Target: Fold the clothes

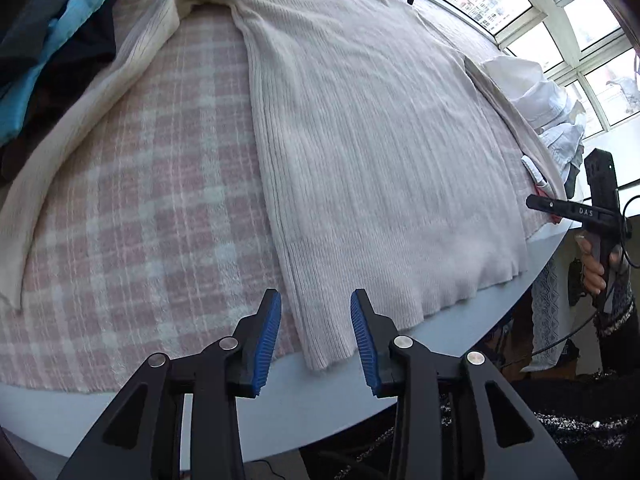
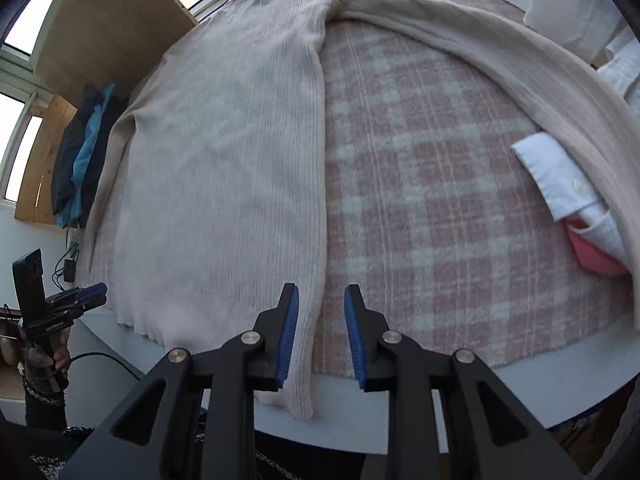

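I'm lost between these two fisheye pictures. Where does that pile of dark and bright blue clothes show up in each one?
Left wrist view: the dark and blue clothes pile fills the upper left corner, beside the cream sweater's outstretched sleeve.
Right wrist view: the same pile sits at the left edge, past the sweater's far side.
Shared landmark: the pink plaid blanket under the sweater, seen in both.

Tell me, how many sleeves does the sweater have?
2. One sleeve stretches out over the plaid blanket on the left; the other sleeve curves along the right side.
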Demonstrator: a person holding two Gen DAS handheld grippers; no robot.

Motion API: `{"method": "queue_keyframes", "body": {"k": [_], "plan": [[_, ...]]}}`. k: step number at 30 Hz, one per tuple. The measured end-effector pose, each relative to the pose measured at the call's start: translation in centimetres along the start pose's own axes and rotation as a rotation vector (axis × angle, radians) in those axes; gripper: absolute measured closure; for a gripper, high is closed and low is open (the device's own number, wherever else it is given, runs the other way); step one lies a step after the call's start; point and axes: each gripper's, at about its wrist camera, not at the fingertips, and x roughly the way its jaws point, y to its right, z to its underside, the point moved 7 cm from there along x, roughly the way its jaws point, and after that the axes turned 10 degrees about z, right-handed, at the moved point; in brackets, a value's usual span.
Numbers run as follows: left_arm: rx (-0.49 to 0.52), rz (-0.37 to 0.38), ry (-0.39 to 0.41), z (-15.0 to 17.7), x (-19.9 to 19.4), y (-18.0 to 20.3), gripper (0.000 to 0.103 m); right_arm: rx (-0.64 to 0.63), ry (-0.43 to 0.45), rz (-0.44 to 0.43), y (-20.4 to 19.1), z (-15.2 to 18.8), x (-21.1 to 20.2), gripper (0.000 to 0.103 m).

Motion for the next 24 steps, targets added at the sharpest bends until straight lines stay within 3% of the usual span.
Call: {"method": "queue_keyframes", "body": {"k": [5,6,7,9,11,15,20,22,24], "plan": [[-0.033,0.032,-0.002,0.3,1.7,0.8,0.071,-0.051,0.002,0.005,-1.1,1.6,0.9,0.079],[-0.031,0.026,0.004,0.3,1.6,0.7,0.082,-0.062,0.003,0.001,-1.4,1.7,0.9,0.079],[-0.029,0.020,0.011,0.3,1.6,0.7,0.100,-0.073,0.007,-0.001,-1.7,1.7,0.9,0.079],[-0.028,0.006,0.023,0.3,1.4,0.6,0.100,-0.101,0.023,0.005,-2.4,1.7,0.8,0.080],[-0.031,-0.011,0.037,0.4,0.9,0.6,0.101,-0.129,0.035,0.027,-3.0,1.8,0.8,0.099],[-0.025,-0.038,0.066,0.9,-0.5,0.3,0.100,-0.130,0.067,0.028,-3.0,1.7,-0.3,0.099],[-0.074,-0.032,0.062,1.2,-1.2,-1.1,0.100,-0.060,0.032,0.005,-1.4,2.0,-0.5,0.098],[-0.074,-0.018,0.093,0.8,-2.9,-1.2,0.094,-0.027,0.087,-0.027,-0.8,1.3,-2.7,0.097],[-0.050,-0.030,0.143,-0.3,-5.1,-1.2,0.094,-0.006,0.172,-0.002,0.2,0.3,-5.3,0.095]]}}
